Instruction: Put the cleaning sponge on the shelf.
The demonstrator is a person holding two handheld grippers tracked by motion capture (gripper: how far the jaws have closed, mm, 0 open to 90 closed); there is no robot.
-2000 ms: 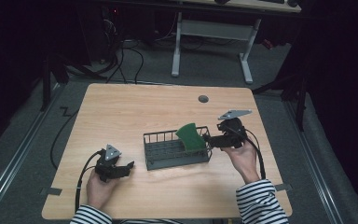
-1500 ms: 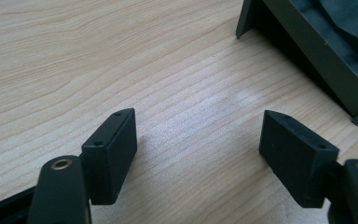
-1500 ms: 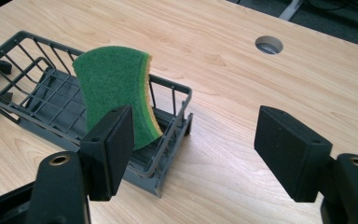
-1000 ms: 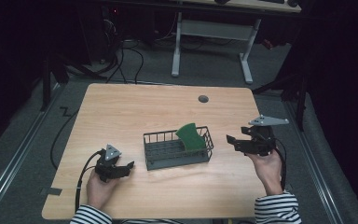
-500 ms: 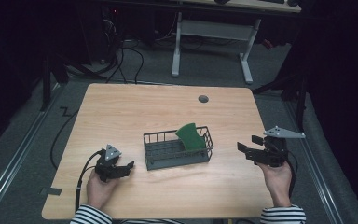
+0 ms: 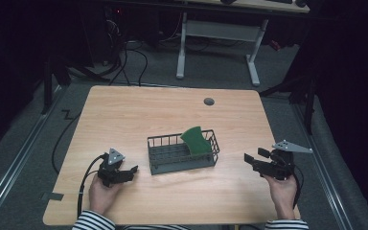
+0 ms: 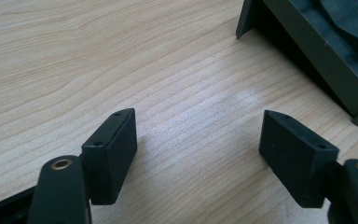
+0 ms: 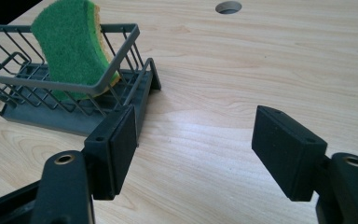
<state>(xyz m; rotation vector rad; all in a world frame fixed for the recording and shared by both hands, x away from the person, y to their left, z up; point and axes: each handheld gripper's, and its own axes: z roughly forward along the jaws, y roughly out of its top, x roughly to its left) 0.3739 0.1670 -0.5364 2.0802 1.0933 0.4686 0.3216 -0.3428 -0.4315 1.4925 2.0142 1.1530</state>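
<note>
A dark wire rack point(image 6: 182, 153) stands near the middle of the wooden bench point(image 6: 139, 115), and a green sponge point(image 6: 196, 140) with a yellow backing leans upright in its right end, its top rising above the rim. In the right gripper view the sponge point(image 8: 70, 44) rests against the rack's point(image 8: 121, 70) end wall, the green face toward the camera.

The left tongs point(image 6: 124, 173) sit low on the bench at the near left corner, held in the person's left hand point(image 6: 100, 194), just left of the rack and apart from it. The left gripper view shows the left tongs point(image 7: 198, 149) spread wide over bare wood, nothing between the jaws, with a corner of the rack's base point(image 7: 317, 51) at the upper right.

The right tongs point(image 6: 254, 161) are held by the right hand point(image 6: 281, 189) near the bench's right edge, well apart from the rack and pointing toward it. In the right gripper view the right tongs point(image 8: 193, 140) are also wide and empty, above the wood. A round grommet hole point(image 6: 209, 101) lies in the bench beyond the rack. A striped sleeve point(image 6: 92, 221) shows at the bottom edge.
</note>
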